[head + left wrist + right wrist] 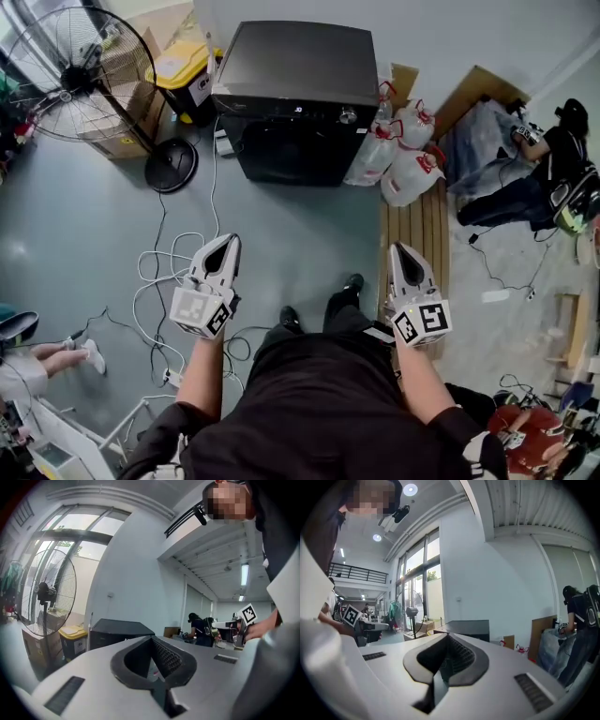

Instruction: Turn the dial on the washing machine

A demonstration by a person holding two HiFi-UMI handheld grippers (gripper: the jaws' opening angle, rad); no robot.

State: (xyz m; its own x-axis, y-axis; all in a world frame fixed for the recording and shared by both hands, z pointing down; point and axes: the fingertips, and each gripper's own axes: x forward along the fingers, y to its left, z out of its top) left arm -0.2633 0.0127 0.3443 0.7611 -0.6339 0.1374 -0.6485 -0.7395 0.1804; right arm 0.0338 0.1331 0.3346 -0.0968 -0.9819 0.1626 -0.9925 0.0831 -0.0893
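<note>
standing well back from the washing machine (295,66), dial (348,115) near its front panel's right edge.
left gripper (228,242) and right gripper (397,248) both pressed together, pinching nothing; open floor (309,225) ahead, fan base (171,165) left, white bags (394,155) right, cables (159,272) beside left gripper.

- The black washing machine (298,66) stands upright on the floor at 12 o'clock, against the wall.
- Its small silver dial (348,115) sits on the top front strip, toward 3 o'clock.
</note>
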